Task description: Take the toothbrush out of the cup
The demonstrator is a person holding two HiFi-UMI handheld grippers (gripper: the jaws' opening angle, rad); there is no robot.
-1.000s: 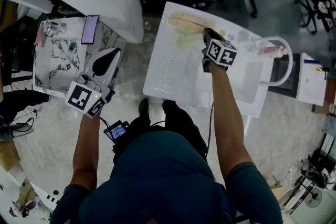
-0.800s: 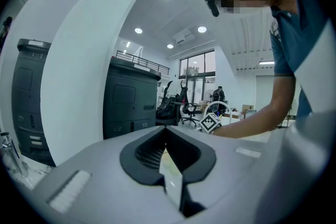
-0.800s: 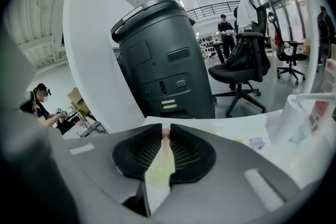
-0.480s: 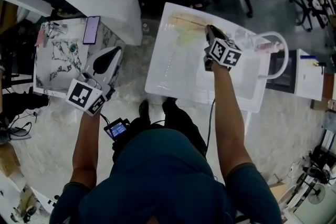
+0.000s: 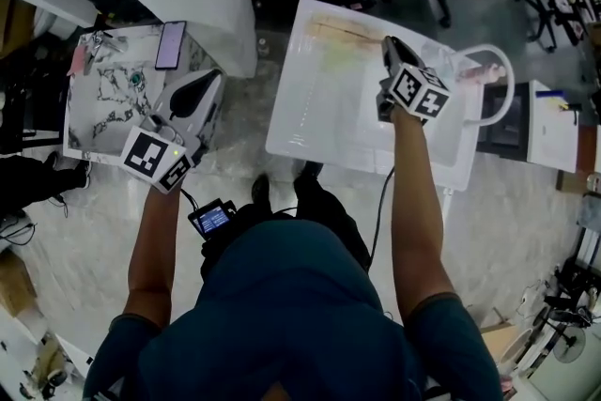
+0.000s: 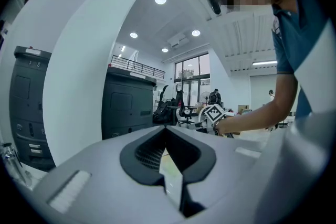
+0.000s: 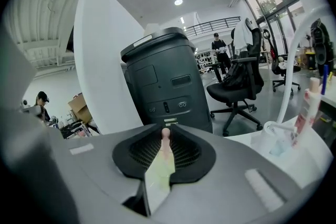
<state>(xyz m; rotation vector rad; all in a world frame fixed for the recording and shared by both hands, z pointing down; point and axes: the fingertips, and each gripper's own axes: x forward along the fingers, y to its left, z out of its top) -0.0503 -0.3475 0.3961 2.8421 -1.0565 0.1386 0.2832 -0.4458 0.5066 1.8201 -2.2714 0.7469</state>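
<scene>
My right gripper (image 5: 391, 53) hangs over the white basin table (image 5: 319, 108), its marker cube near the middle. In the right gripper view its jaws are shut on a thin pink toothbrush (image 7: 165, 136), whose rounded tip pokes out between the pads. The rest of the toothbrush is hidden by the gripper. A translucent cup (image 7: 276, 140) stands to the right on the white top, with a pink tube (image 7: 303, 113) beside or in it; from above the cup (image 5: 470, 87) lies right of the gripper. My left gripper (image 5: 199, 91) is off to the left, shut and holding nothing.
A white arched faucet (image 5: 500, 99) curves over the table's right end. Left of me stands a marbled side table (image 5: 103, 103) with a phone (image 5: 170, 45). A dark cabinet (image 7: 163, 86) and an office chair (image 7: 241, 86) stand beyond the table.
My right gripper has moved to the right over the white table, closer to the cup and faucet. The left gripper has barely shifted.
</scene>
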